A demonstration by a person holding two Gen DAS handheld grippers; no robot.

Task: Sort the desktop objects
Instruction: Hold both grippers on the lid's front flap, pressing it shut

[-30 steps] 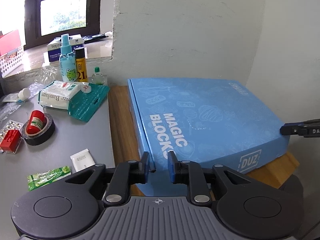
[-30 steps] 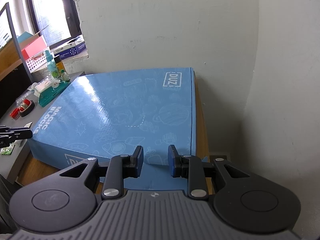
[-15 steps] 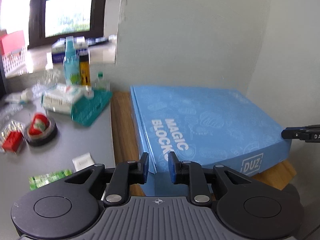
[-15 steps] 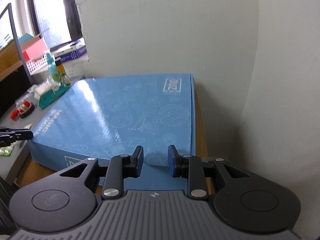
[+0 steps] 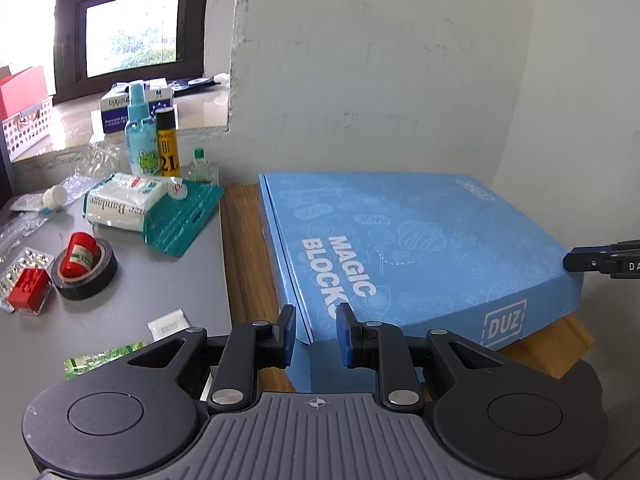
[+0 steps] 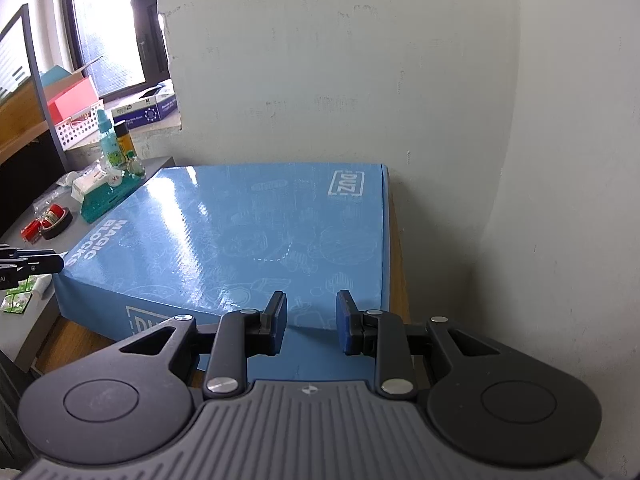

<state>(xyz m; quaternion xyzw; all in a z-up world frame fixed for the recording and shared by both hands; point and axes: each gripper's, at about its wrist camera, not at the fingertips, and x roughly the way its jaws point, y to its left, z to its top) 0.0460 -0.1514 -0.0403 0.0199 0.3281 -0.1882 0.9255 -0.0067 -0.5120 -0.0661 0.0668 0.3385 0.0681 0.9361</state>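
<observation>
grey surface at left carries tape roll, bandage pack, spray bottle. blue magic blocks box lies closed on wooden board by wall. left gripper over box's near left corner, fingers narrowly parted, clear gap between them, grasping nothing. right gripper above box's near right edge, fingers apart, empty, box just below and beyond tips.

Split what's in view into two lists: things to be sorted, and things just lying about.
To sort: bandage pack, black tape roll, red bottle, spray bottle, yellow tube, green sachet.

Lying about: blue Magic Blocks box, white basket, glove box.
</observation>
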